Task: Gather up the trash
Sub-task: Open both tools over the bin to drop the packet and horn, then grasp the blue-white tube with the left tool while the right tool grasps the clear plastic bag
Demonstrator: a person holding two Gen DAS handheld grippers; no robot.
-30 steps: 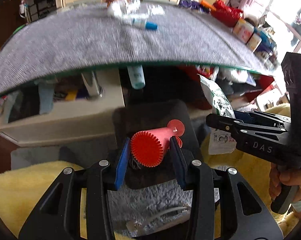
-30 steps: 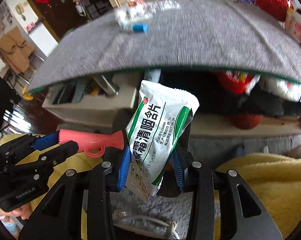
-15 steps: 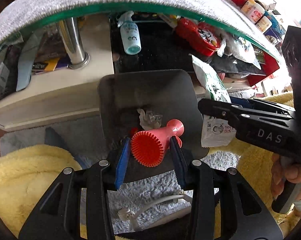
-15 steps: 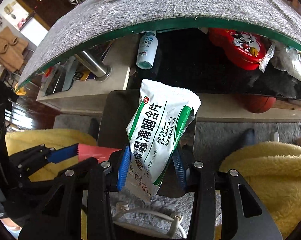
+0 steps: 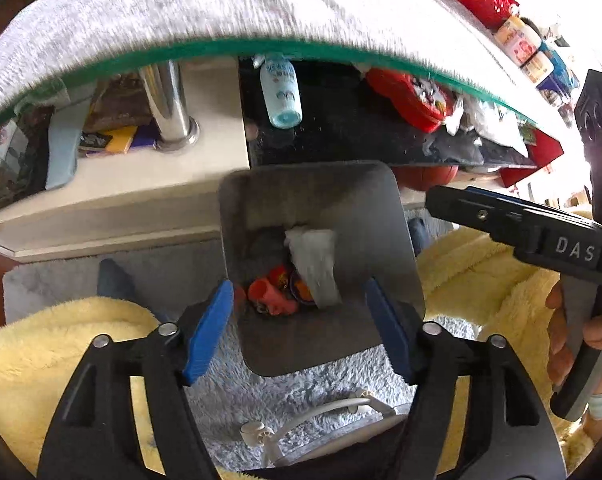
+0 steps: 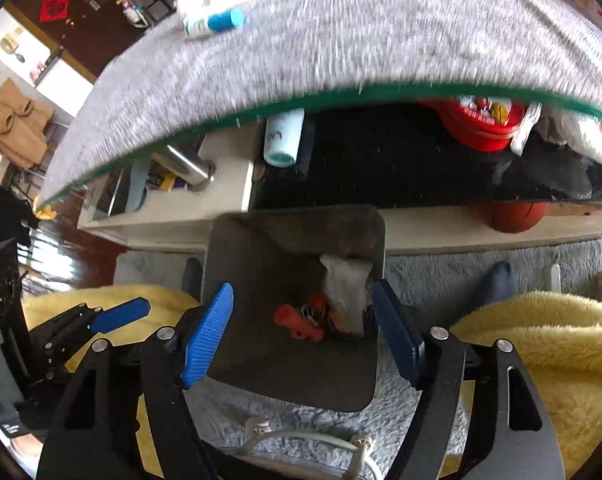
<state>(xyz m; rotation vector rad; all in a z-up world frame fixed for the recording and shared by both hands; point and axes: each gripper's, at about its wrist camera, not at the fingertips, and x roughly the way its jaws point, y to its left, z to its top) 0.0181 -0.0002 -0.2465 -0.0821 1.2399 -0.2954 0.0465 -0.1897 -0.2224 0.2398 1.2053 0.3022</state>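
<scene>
Both spread wide and holding nothing: left claw [image 5: 301, 328] and right claw [image 6: 303, 330], above the gray bin [image 5: 381, 216]. Just beyond the fingertips, inside the bin, a red tube [image 5: 271, 296] beside a pale packet [image 5: 315, 264]. Farther ahead, a table [image 5: 141, 20] with a blue-capped bottle [image 6: 215, 22].

A glass-edged table [image 5: 205, 46] under a grey cloth [image 5: 141, 12] arches across the top, from nine o'clock round to three. On the shelf beneath, at twelve o'clock, lies a pale blue bottle [image 5: 281, 94] — to its right, at one o'clock, a red tin [image 6: 483, 124]. A chrome table leg [image 5: 169, 108] stands at eleven. Yellow fleece [image 6: 541, 344] fills four and eight o'clock, and a white cable [image 5: 321, 412] crosses the grey rug [image 5: 237, 392] at six.
</scene>
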